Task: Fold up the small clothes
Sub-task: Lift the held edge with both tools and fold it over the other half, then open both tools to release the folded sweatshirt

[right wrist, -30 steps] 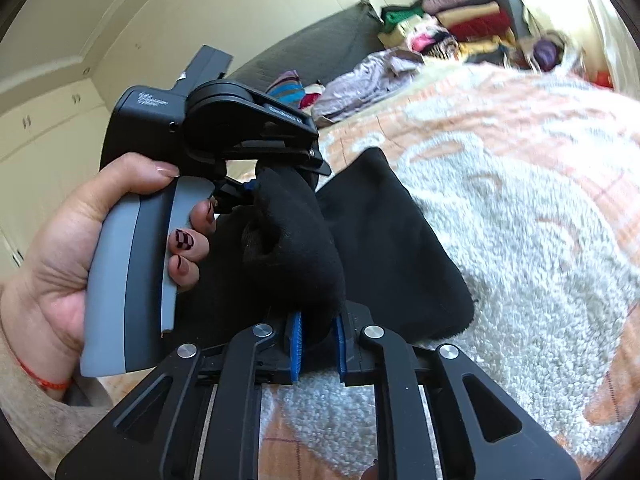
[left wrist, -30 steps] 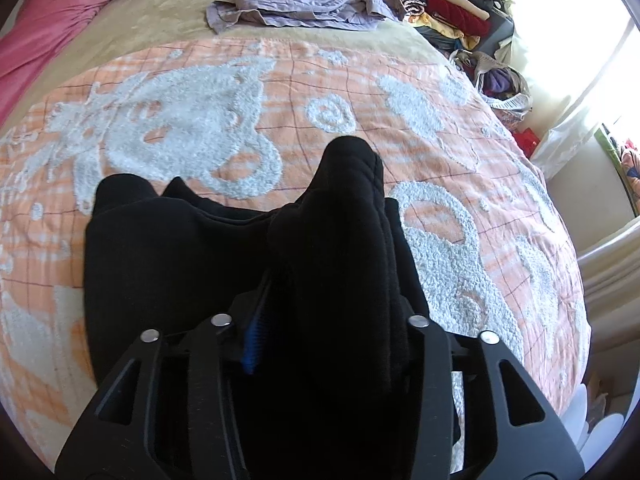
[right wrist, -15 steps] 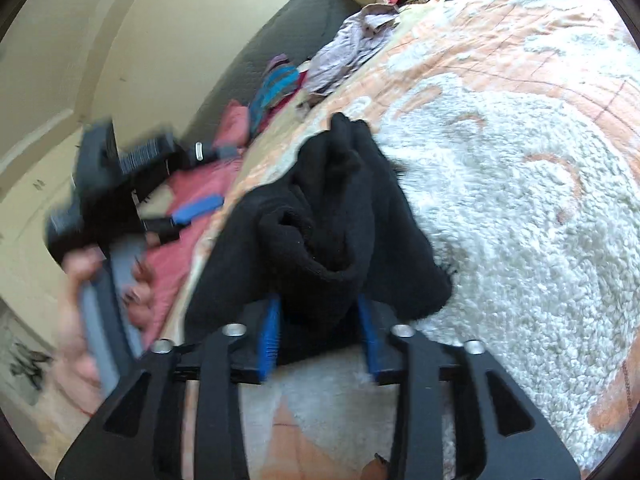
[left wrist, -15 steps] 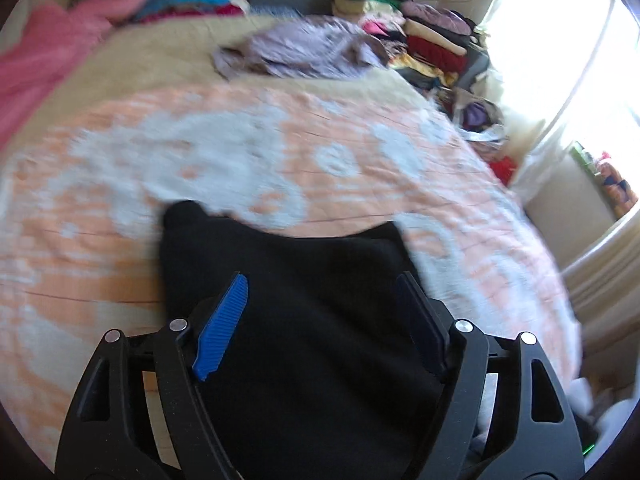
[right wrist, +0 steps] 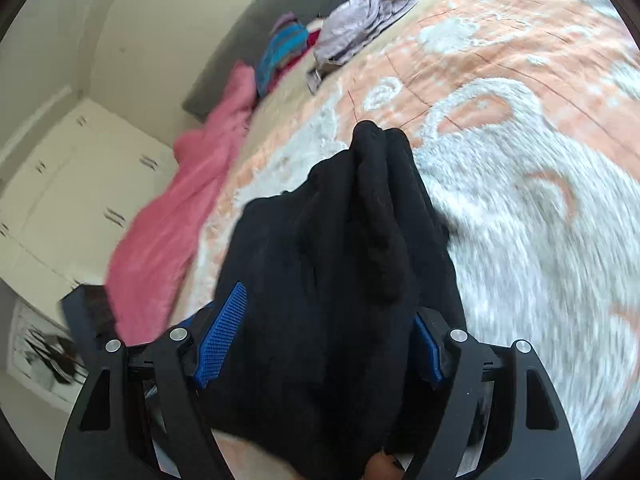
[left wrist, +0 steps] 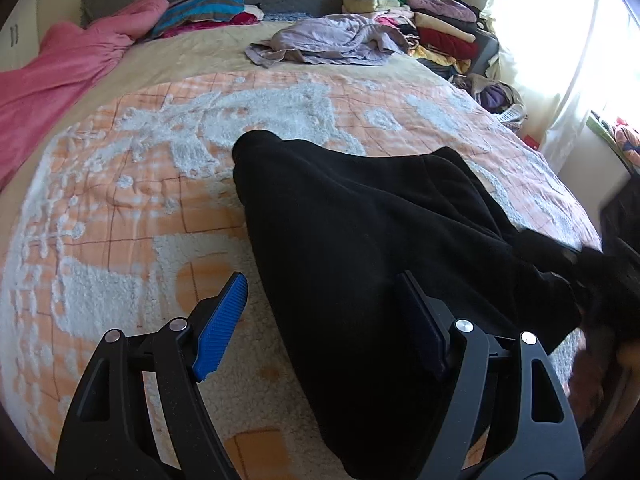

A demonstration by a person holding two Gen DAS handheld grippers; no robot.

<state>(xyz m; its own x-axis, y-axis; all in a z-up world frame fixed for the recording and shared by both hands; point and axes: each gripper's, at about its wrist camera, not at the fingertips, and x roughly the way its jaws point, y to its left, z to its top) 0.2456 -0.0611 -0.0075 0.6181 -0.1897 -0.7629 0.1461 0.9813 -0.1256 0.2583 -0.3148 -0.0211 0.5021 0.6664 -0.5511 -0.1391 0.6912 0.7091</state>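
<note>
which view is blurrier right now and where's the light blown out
Right wrist view: motion smear across the orange and white blanket and the pink cloth, while the black garment between the pads stays fairly sharp. Left wrist view: mostly crisp, with blur only at the right edge; the window at upper right is washed out to white. Both show fisheye bending at the rims.

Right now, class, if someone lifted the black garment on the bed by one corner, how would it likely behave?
The black garment would probably droop, since it lies in soft folds and a bunched ridge on the blanket. Its thick fleecy look suggests it grips rather than slides. It is unlikely to roll.
</note>
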